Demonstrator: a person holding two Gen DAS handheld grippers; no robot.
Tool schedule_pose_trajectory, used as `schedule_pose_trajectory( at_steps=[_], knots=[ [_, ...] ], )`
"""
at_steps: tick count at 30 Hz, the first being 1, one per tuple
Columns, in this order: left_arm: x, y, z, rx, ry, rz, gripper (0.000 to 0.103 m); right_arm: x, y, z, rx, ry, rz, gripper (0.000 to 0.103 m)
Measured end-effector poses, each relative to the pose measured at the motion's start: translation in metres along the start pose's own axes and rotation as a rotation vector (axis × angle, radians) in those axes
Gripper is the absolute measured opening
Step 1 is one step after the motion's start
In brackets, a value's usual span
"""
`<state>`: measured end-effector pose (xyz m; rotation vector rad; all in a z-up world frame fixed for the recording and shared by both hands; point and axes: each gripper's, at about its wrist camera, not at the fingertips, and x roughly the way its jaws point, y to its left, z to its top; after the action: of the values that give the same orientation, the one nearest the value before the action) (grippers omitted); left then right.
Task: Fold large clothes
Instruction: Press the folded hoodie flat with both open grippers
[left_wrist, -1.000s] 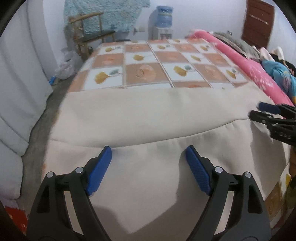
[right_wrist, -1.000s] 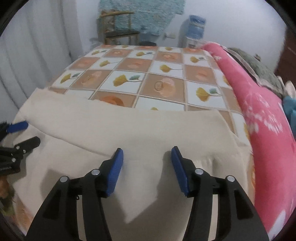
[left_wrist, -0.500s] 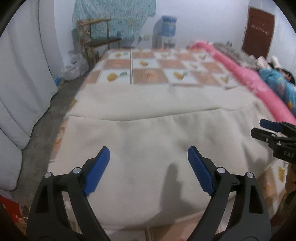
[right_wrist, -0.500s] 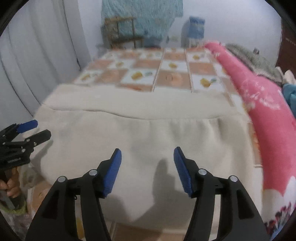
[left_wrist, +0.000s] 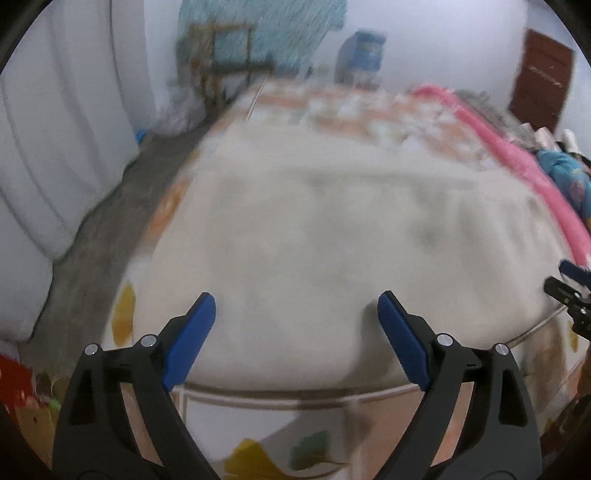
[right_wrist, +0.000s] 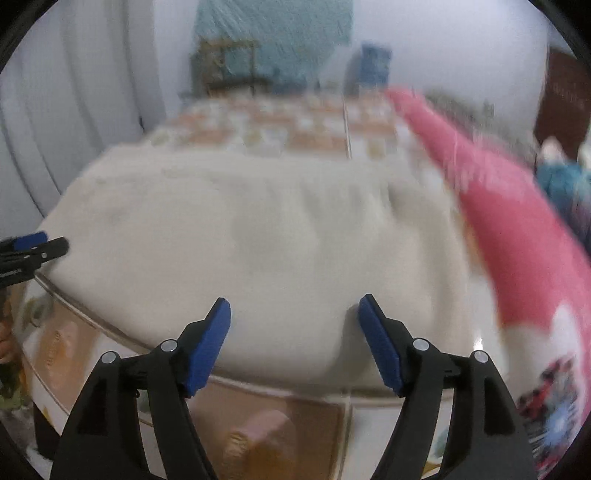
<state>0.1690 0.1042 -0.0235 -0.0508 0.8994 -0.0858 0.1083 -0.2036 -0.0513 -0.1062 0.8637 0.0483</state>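
A large cream garment (left_wrist: 332, 236) lies folded on the near end of the bed, its near edge along the bed's front rim. In the left wrist view my left gripper (left_wrist: 295, 306) hangs over that near edge, jaws still opening, nothing between the blue pads. The right gripper's tips (left_wrist: 569, 288) show at the right edge. In the right wrist view the same garment (right_wrist: 258, 236) fills the middle. My right gripper (right_wrist: 293, 308) hovers over its near edge, jaws opening and empty. The left gripper (right_wrist: 33, 247) shows at the left edge. Both views are blurred.
The bed carries a checked orange-and-white sheet (left_wrist: 340, 110) with leaf prints. A pink blanket (right_wrist: 509, 221) runs along its right side. White curtains (left_wrist: 55, 147) hang at the left over a grey floor strip (left_wrist: 122, 221). A chair (left_wrist: 221, 70), water dispenser (left_wrist: 360, 55) and brown door (left_wrist: 539, 81) stand behind.
Both grippers have drawn back toward the bed's front edge and opened wider. The garment, first directly under the jaws, now lies farther ahead, and the bed's front side has come into view.
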Motion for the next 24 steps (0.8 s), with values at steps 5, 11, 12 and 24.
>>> schedule_pose_trajectory(
  at_steps=[5, 11, 12, 24],
  knots=[
    [-0.016, 0.001, 0.001, -0.009, -0.039, -0.018, 0.089, -0.019, -0.011, 0.001, 0.061, -0.032, 0.023, 0.072],
    [-0.005, 0.002, -0.011, 0.01, -0.01, -0.002, 0.09, -0.01, -0.038, -0.019, 0.162, -0.024, 0.003, 0.073],
    [-0.007, 0.002, -0.01, 0.01, -0.026, 0.005, 0.09, -0.012, -0.034, -0.018, 0.137, -0.027, -0.019, 0.072],
    [-0.013, -0.043, -0.022, 0.107, -0.025, 0.05, 0.091, -0.01, 0.029, -0.018, 0.029, -0.01, 0.072, 0.078]
  ],
)
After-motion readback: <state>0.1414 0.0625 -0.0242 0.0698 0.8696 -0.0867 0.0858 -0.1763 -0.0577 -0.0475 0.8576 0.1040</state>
